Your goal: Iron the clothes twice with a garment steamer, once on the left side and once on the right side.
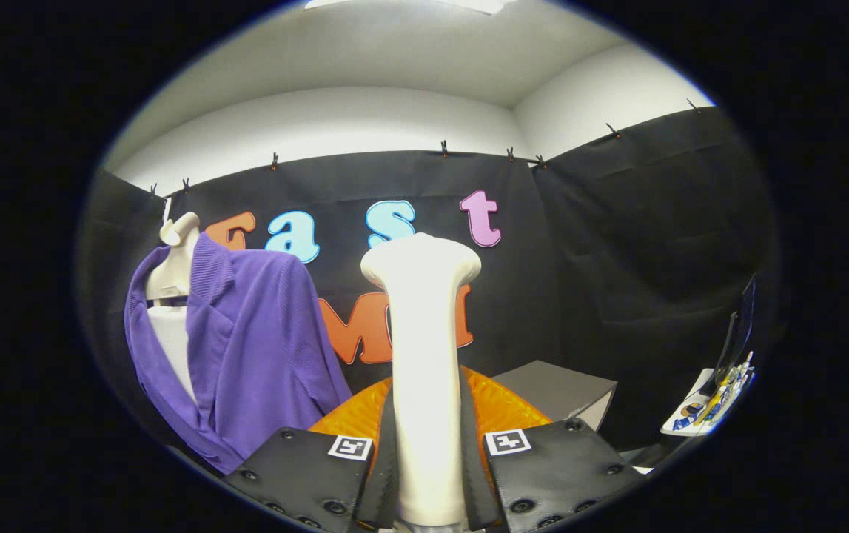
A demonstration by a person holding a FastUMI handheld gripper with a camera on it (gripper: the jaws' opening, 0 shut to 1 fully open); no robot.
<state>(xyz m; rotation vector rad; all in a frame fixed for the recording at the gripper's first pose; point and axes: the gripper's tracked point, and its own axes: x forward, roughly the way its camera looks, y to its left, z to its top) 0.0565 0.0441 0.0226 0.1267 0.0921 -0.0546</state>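
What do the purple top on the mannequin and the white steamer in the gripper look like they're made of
The purple top looks like a soft knit, matte, with fine ribbing at the collar and shoulder. The steamer, clamped between the gripper's fingers, looks like smooth cream plastic with a slight sheen; the picture cannot confirm it.

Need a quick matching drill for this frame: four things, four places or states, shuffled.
Things:
1. steamer
2. cardigan
3. grey box
4. gripper

Places or states:
A. on the mannequin
B. upright between the jaws
C. shut on the steamer
D. beyond the jaws, by the black cloth

Pairs: 1-B, 2-A, 3-D, 4-C
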